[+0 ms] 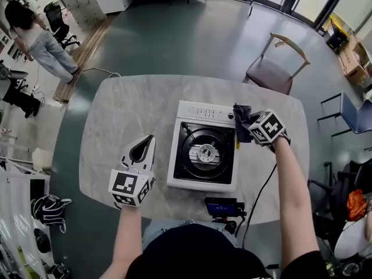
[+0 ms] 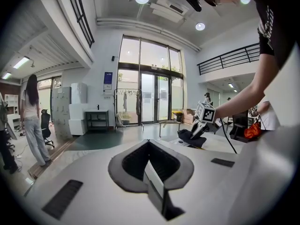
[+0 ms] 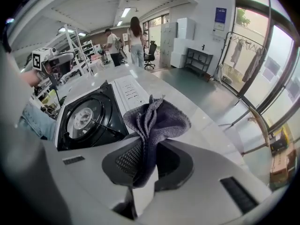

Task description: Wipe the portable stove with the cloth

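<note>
Right tongs (image 1: 249, 124) clamp a bunched grey cloth (image 1: 240, 118) just above the portable stove (image 1: 200, 114), which sits on the tabletop (image 1: 128, 109) between them and the left tongs (image 1: 141, 151), closed on nothing. A good wipe likely means pressing the wad flat and sweeping evenly. Only the right gripper view shows the cloth pinched deep between the jaws; only the head view shows the whole stove.
</note>
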Demonstrator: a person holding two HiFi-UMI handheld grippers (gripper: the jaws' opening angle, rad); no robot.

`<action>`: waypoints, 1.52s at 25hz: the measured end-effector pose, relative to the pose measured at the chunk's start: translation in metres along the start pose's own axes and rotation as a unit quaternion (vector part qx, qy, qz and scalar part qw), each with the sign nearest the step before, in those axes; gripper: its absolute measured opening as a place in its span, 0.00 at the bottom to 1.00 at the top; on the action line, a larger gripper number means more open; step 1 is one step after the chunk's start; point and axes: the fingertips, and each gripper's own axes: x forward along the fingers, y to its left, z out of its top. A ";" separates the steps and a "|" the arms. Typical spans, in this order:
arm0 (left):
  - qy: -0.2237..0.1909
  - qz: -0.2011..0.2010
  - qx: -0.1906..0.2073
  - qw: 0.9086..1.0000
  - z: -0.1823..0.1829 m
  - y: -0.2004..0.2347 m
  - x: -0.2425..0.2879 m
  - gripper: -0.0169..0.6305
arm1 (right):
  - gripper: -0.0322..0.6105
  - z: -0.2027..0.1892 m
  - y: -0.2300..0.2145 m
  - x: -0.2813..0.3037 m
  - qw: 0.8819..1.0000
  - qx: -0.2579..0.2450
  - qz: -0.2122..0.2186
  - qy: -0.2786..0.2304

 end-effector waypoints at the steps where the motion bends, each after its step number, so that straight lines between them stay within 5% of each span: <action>1: 0.000 -0.004 0.000 1.000 0.000 -0.003 0.001 0.04 | 0.15 -0.002 0.003 0.000 1.000 0.013 -0.001 -0.009; 25: -0.026 -0.040 0.022 0.999 0.020 -0.036 -0.024 0.04 | 0.15 -0.024 0.055 -0.015 0.991 0.114 -0.070 -0.025; 38: -0.024 -0.048 0.018 0.998 0.005 -0.073 -0.050 0.04 | 0.15 -0.047 0.104 -0.024 0.993 0.093 -0.046 -0.048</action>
